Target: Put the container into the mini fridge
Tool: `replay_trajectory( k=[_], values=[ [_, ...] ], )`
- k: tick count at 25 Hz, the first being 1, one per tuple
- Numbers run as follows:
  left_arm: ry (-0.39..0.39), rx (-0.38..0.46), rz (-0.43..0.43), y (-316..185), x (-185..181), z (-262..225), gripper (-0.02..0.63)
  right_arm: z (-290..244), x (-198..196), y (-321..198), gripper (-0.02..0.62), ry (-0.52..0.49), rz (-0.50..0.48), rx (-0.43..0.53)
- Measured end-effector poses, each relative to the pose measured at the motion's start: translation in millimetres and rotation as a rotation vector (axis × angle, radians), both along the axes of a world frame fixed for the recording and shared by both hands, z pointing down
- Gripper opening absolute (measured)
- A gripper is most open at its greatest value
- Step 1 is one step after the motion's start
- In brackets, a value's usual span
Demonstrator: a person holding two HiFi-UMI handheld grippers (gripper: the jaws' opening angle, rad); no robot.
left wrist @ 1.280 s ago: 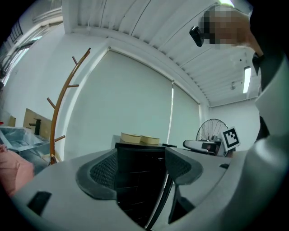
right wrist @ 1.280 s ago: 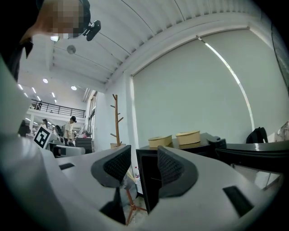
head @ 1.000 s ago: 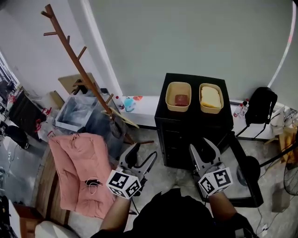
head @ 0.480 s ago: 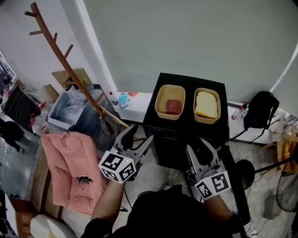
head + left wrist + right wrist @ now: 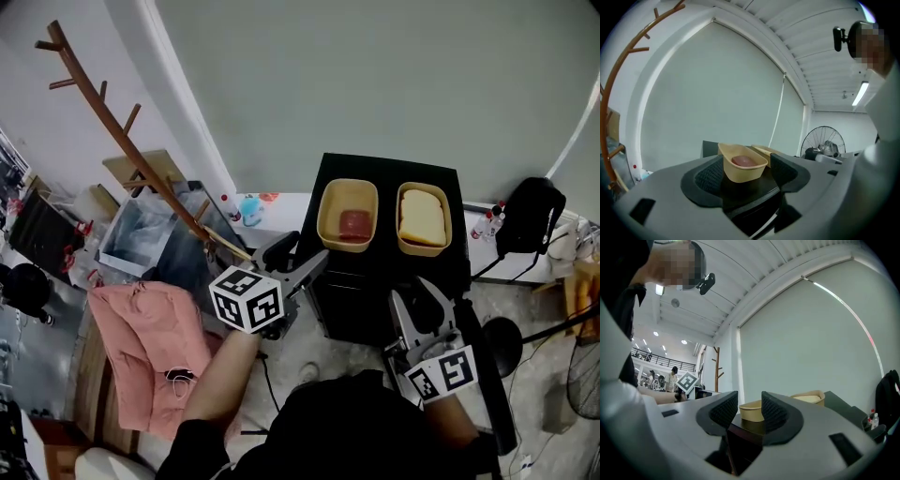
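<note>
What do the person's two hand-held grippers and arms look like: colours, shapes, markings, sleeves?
Both the left gripper and right gripper have grey two-pronged bodies with black ribbed pads. Each carries a white cube with black square markers. The right one's jaws have just been closing, nothing between them. The person wears a black top; the left forearm shows no sleeve.

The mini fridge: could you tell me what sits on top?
Two tan containers: the left container holds something reddish, the right container something pale yellow. Anything beneath those contents is hidden.
</note>
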State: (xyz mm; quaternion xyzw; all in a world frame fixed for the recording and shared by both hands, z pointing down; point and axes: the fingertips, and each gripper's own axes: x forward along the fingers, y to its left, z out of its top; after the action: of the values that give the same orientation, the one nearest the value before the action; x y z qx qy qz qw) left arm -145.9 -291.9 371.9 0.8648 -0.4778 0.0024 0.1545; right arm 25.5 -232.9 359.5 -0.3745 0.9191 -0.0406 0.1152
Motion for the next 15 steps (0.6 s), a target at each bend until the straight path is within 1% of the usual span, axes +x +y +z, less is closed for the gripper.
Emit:
replay_trajectory(
  k=[2, 5, 6, 7, 10, 12, 13, 15],
  values=[
    [0.001, -0.027, 0.024, -9.1, -1.7, 1.8, 0.314, -0.2, -5.4, -5.5, 0.170, 0.011, 0.008, -0.007],
    [-0.034, -0.068, 0.036, -23.6, -4.3, 7.9, 0.311, -3.6, -12.6, -17.0, 0.170, 0.035, 0.020, -0.003],
    [-0.030, -0.087, 0.039, -28.8, -5.0, 10.3, 0.284, -4.4, -15.2, -20.1, 0.169, 0.043, 0.028, 0.001],
    [-0.014, -0.110, 0.045, -33.0, -5.1, 12.7, 0.262, -4.5, -18.1, -21.7, 0.169, 0.049, 0.036, 0.003],
    [0.039, -0.198, 0.080, -42.1, -3.2, 21.1, 0.259, -2.4, -26.9, -23.0, 0.169, 0.058, 0.057, -0.004],
    [0.077, -0.269, 0.086, -50.1, -6.7, 27.8, 0.249, -2.2, -32.1, -25.7, 0.169, 0.068, 0.066, -0.007],
    [0.086, -0.297, 0.080, -54.4, -10.6, 31.0, 0.239, -2.7, -34.1, -26.9, 0.169, 0.073, 0.071, -0.006],
    [0.066, -0.321, 0.079, -60.9, -16.8, 34.4, 0.218, -4.2, -36.2, -28.5, 0.169, 0.081, 0.082, -0.001]
  ],
)
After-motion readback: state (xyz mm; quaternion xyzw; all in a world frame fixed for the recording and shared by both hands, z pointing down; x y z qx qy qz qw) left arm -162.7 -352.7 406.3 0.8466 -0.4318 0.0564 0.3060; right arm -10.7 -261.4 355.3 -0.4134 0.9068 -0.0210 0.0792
